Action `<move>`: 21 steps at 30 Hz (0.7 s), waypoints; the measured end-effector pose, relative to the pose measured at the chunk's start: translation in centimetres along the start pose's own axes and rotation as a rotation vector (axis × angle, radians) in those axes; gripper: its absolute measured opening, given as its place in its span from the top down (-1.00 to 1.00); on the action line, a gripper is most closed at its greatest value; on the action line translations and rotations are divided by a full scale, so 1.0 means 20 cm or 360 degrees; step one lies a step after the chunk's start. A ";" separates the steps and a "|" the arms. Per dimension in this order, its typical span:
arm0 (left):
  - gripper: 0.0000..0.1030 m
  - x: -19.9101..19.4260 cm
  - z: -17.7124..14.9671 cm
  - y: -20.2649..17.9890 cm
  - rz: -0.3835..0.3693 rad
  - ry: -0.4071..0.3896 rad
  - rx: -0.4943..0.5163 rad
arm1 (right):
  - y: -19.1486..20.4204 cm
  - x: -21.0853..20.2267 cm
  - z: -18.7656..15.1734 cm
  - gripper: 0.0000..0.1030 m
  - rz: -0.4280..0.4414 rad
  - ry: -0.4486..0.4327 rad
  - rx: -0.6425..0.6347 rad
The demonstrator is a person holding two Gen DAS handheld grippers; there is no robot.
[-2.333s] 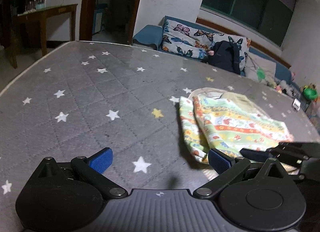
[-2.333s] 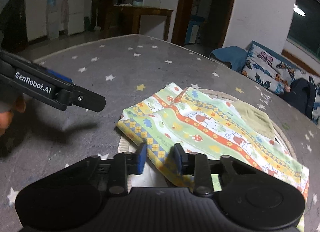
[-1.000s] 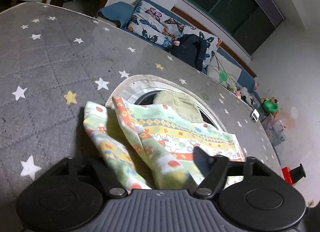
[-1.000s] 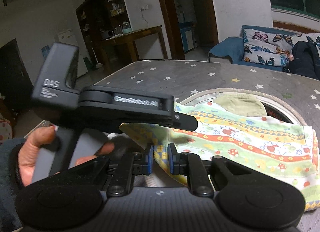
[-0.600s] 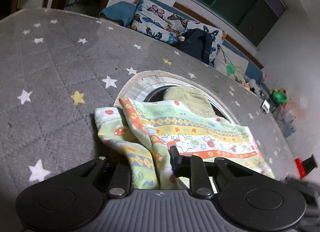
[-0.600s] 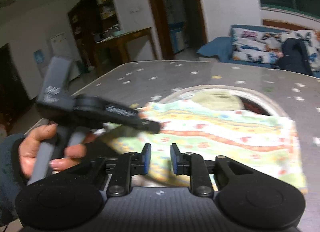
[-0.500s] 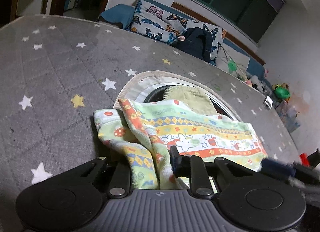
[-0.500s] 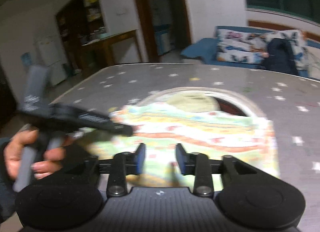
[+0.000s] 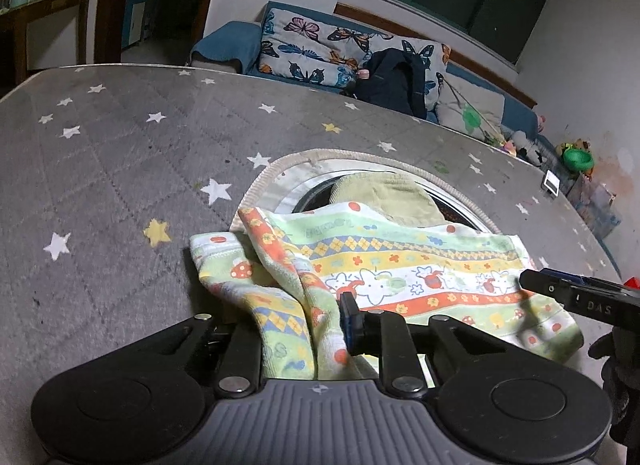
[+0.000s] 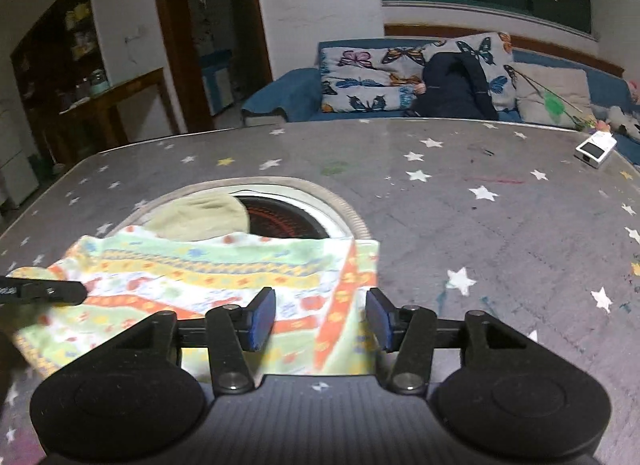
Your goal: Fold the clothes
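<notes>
The patterned cloth (image 9: 400,265), striped in green, yellow and orange with small cartoon figures, is lying on the grey star-printed table (image 9: 120,169), draped partly over a round opening rimmed with a cream band (image 9: 288,157). A plain olive-green cloth (image 9: 384,195) is showing inside that opening, tucked under the far edge of the patterned one.

The left gripper (image 9: 304,321) is sitting at the cloth's near left end, where the fabric is bunched into folds. Its fingers (image 9: 351,321) are drawn close together with a gathered wad of the patterned cloth pinched between them; only the blue pad on one side is showing, the other being buried in the fabric.

In the right wrist view, the right gripper (image 10: 322,319) is hovering over the opposite end of the cloth, above the corner with the orange border. Its fingers (image 10: 262,317) are standing wide apart, holding nothing, with the cloth's edge visible in the gap between the blue pads. Whether they are touching the fabric cannot be told.

The tip of the right gripper is also reaching into the left wrist view from the right edge, over the cloth's far corner. A small white box (image 10: 596,151) is resting near the table's far right edge, and a sofa with butterfly cushions (image 10: 372,77) is standing beyond the table.
</notes>
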State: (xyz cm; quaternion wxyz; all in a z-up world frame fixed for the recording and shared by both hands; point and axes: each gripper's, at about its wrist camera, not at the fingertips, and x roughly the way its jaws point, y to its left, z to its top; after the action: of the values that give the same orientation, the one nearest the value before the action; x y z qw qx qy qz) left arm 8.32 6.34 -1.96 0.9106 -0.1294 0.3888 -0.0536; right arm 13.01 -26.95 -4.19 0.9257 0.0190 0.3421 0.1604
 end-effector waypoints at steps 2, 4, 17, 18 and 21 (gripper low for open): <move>0.58 0.00 0.00 -0.01 0.0015 -0.0004 0.0032 | -0.02 0.03 -0.01 -0.01 -0.0010 0.0025 0.0026; 0.58 0.01 0.00 -0.03 0.0035 -0.0007 0.0072 | -0.02 0.04 -0.02 -0.04 -0.0002 0.0025 0.0021; 0.66 0.03 0.04 -0.11 0.0117 -0.0007 0.0214 | 0.00 0.01 -0.04 0.74 0.0087 0.0009 0.0078; 0.69 0.02 0.04 -0.11 0.0118 -0.0013 0.0218 | 0.00 0.00 -0.04 0.79 0.0097 -0.0001 0.0081; 0.72 -0.01 0.08 -0.15 0.0105 -0.0045 0.0233 | 0.00 -0.05 -0.02 0.84 0.0116 -0.0034 0.0075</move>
State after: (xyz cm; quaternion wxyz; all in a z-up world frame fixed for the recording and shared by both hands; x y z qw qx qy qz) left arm 9.35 3.81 0.03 0.9243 -0.0504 0.3750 -0.0501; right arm 12.01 -27.34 -3.82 0.9221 0.0550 0.3350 0.1858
